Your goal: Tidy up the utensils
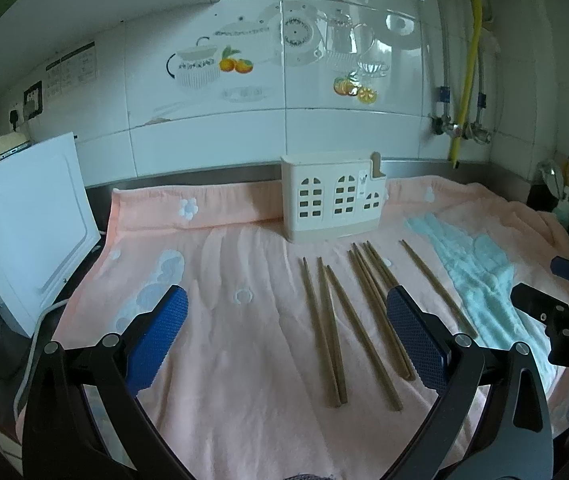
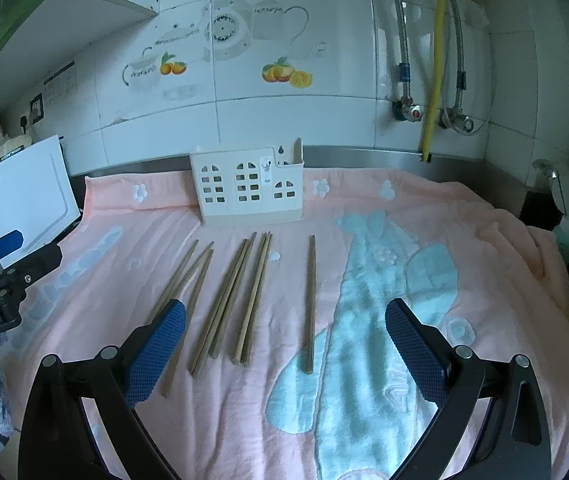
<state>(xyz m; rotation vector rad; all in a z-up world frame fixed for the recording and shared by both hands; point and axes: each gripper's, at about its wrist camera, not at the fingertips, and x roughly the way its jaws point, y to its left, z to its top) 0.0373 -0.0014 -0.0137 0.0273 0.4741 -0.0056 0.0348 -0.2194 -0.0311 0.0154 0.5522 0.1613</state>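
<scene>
My left gripper [image 1: 286, 344] and right gripper [image 2: 284, 350] both hover with jaws spread wide and empty above the pink towel [image 2: 364, 200]. The wooden chopsticks [image 2: 244, 300] lie loose on the towel in front of the white utensil holder [image 2: 248, 186]. Most sit between my right jaws; a single chopstick [image 2: 310, 304] lies apart.

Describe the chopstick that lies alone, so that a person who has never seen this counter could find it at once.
Start at the white house-shaped utensil holder standing at the back of the pink towel. In front of it lie wooden chopsticks in loose bunches. The single chopstick is the rightmost one, apart from the rest, with its near end on the towel's pale blue patch.
</scene>
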